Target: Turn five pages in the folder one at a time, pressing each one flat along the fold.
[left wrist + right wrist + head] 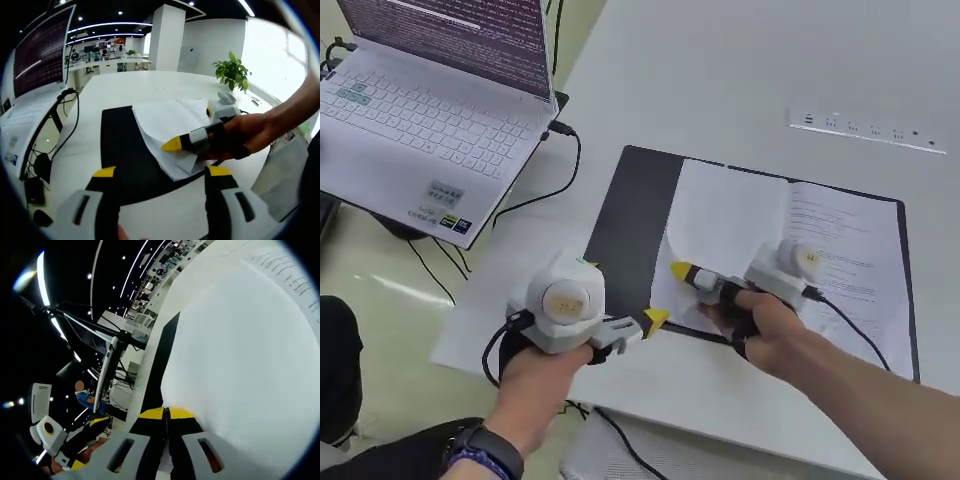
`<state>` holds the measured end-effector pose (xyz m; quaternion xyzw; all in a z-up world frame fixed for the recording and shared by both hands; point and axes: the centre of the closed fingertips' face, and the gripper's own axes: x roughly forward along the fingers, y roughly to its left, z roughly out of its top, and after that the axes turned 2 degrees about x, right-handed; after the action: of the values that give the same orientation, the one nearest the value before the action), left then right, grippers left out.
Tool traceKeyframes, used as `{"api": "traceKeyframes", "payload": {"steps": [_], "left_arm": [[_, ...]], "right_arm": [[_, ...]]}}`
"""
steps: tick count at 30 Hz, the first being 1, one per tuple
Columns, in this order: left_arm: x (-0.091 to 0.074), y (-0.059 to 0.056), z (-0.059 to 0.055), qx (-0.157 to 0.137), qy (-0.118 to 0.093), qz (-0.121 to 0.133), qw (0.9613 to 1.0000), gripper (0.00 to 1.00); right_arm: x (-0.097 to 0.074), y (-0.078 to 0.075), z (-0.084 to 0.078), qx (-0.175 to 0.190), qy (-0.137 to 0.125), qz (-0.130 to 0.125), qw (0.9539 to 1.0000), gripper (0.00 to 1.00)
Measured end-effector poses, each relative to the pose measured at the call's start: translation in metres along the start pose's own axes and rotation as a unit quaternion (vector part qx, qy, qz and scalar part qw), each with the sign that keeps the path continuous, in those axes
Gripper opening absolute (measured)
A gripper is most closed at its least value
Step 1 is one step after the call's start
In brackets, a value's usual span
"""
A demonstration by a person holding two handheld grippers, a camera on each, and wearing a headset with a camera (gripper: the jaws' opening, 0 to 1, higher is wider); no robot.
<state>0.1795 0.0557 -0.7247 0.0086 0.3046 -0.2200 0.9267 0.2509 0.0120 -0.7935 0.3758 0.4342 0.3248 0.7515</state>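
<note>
A: Where did the folder lie?

B: Open on the white tabletop, near its front edge, right of the laptop. Its black left cover was partly bare. A blank page arched from the fold over that cover, and a printed page lay flat on the right.

A: What was hard to make out?

B: The print was too small to read. The blank page's lower left corner sat hidden under the right tongs. Their 2 yellow tips were pressed together, but I couldn't tell whether paper was pinched between them. The laptop's screen was cut off at the top.

A: And the hands?

B: The right hand gripped its tool from above, pointing left along the page's lower edge, the forearm entering from the lower right. The left hand held the left tongs just off the folder's near left corner, tips spread wide, holding nothing, aimed toward the right tongs. A dark watch sat on that wrist.

A: Farther out?

B: A power strip lay well behind the folder.
</note>
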Motion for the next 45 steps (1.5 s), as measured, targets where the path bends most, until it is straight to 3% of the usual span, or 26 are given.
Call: {"api": "traceKeyframes", "payload": {"steps": [5, 16, 22, 29, 32, 38, 45], "left_arm": [[0.000, 0.001, -0.002, 0.004, 0.005, -0.004, 1.0000, 0.70], [0.004, 0.003, 0.001, 0.002, 0.001, -0.010, 0.9999, 0.64], [0.011, 0.001, 0.007, 0.001, 0.000, -0.015, 0.9999, 0.58], [0.025, -0.005, 0.011, 0.013, 0.002, -0.027, 0.9995, 0.44], [0.032, -0.009, 0.012, 0.018, 0.004, -0.035, 0.9992, 0.40], [0.047, -0.018, 0.013, 0.031, 0.011, -0.048, 0.9983, 0.24], [0.067, -0.023, -0.006, 0.022, 0.033, -0.060, 0.9974, 0.10]], "right_arm": [[0.001, 0.000, 0.000, -0.002, -0.008, 0.001, 1.0000, 0.02], [-0.007, 0.021, -0.006, 0.023, -0.012, 0.057, 0.9980, 0.28], [-0.022, 0.031, -0.006, 0.000, -0.016, 0.073, 0.9972, 0.39], [-0.056, 0.023, 0.005, -0.045, -0.035, 0.058, 0.9967, 0.34], [-0.070, 0.012, 0.011, -0.086, -0.041, 0.040, 0.9946, 0.33], [-0.091, 0.001, 0.019, -0.083, -0.051, 0.025, 0.9949, 0.31], [-0.105, -0.010, 0.028, -0.081, -0.066, 0.017, 0.9945, 0.31]]}}
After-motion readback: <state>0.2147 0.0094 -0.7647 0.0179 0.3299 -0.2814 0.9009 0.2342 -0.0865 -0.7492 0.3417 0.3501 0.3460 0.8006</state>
